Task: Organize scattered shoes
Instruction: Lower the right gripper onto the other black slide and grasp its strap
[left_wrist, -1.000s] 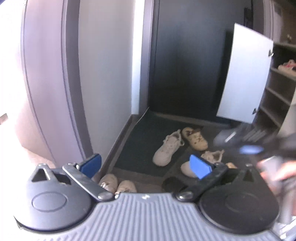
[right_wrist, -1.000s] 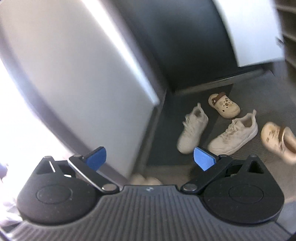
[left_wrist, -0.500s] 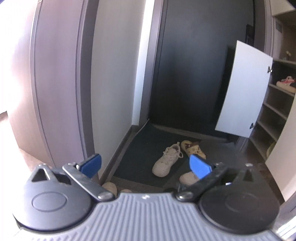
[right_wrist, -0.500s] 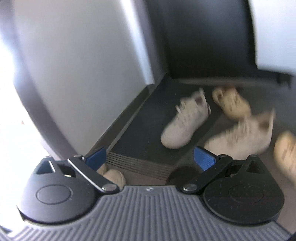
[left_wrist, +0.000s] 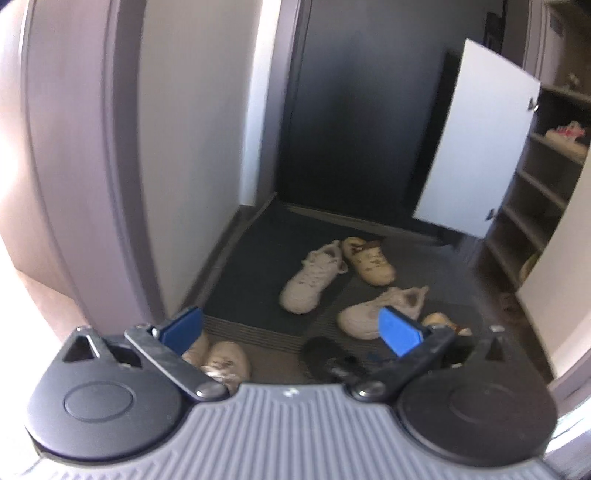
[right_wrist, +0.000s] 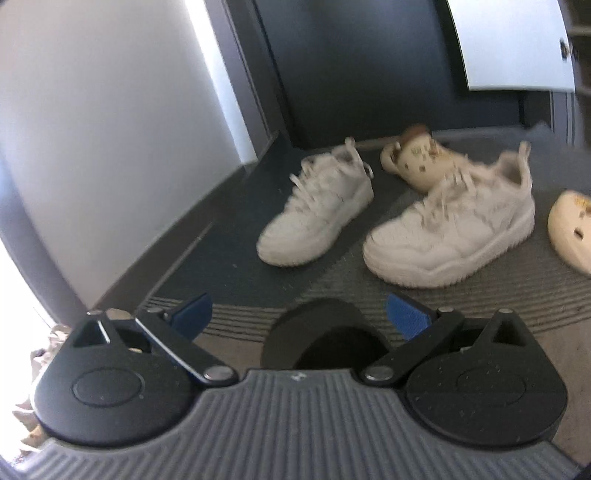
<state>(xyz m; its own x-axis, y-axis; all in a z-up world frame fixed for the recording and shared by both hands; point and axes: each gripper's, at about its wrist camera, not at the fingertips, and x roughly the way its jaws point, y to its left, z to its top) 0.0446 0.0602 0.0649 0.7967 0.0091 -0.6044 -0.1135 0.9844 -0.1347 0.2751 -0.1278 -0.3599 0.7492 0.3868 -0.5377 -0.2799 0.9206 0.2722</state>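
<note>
Two white sneakers lie on the dark entry mat: one on the left (right_wrist: 317, 210) (left_wrist: 312, 277) and one on the right (right_wrist: 454, 229) (left_wrist: 373, 310). A cream clog (right_wrist: 417, 162) (left_wrist: 369, 260) lies behind them, and a second clog (right_wrist: 570, 229) is at the right edge. A black shoe (right_wrist: 321, 339) (left_wrist: 328, 360) lies just ahead of my right gripper (right_wrist: 299, 317), which is open and empty, low over the floor. My left gripper (left_wrist: 291, 328) is open and empty, held higher and farther back.
A pair of beige slippers (left_wrist: 221, 360) sits at the mat's near left corner. A shoe cabinet with shelves (left_wrist: 535, 192) stands at the right, its white door (left_wrist: 476, 144) swung open. Walls and a dark door (left_wrist: 362, 110) close off the left and back.
My right gripper has dropped lower and closer to the shoes, so they look larger. My left gripper view has shifted slightly nearer the mat. Both stay open.
</note>
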